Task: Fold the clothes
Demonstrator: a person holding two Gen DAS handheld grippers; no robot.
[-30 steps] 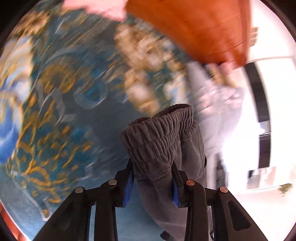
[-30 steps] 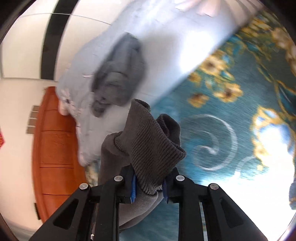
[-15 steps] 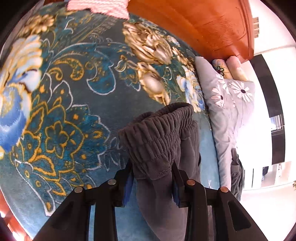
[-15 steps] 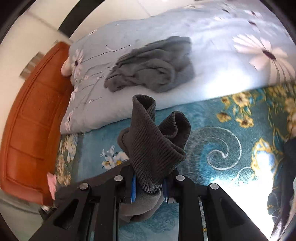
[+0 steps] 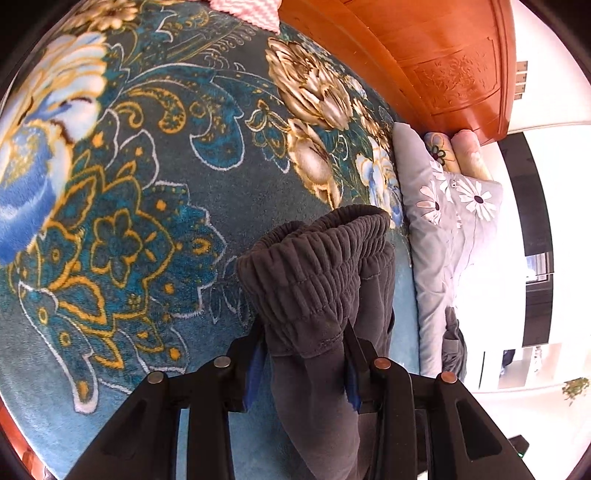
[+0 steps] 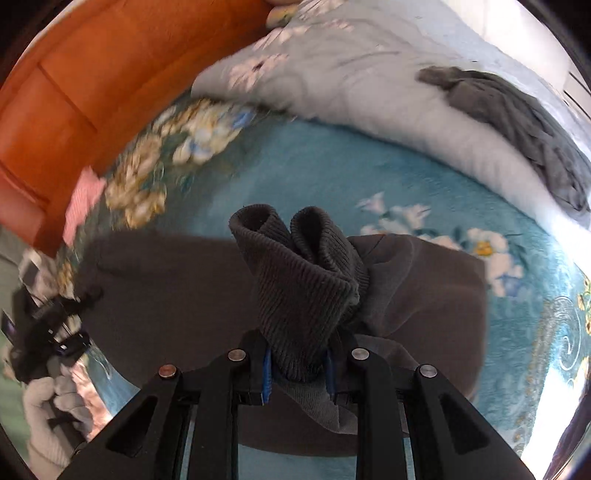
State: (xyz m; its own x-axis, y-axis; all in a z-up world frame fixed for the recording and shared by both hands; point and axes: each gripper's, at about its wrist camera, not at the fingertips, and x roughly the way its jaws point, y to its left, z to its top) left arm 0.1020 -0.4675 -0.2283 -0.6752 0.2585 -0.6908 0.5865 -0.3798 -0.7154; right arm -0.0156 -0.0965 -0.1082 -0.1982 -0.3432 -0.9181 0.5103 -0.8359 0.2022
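Dark grey sweatpants (image 5: 314, 266) hang from both grippers over a teal floral blanket (image 5: 147, 184). My left gripper (image 5: 304, 354) is shut on the gathered elastic waistband, and the fabric drops between its fingers. My right gripper (image 6: 297, 363) is shut on a bunched ribbed cuff (image 6: 303, 280). In the right wrist view the sweatpants' body (image 6: 166, 280) stretches out to the left under the cuff, towards the blurred left gripper (image 6: 48, 328) and a gloved hand (image 6: 48, 406).
An orange wooden headboard (image 5: 424, 55) bounds the bed. Grey daisy-print bedding (image 5: 443, 229) lies along one side, with another crumpled grey garment (image 6: 517, 122) on it. A pink cloth (image 5: 247, 11) lies by the headboard.
The right gripper swung and rolled with the cuff, from facing the grey bedding to facing the headboard, and the pants now spread beneath it. The left gripper shifted only slightly.
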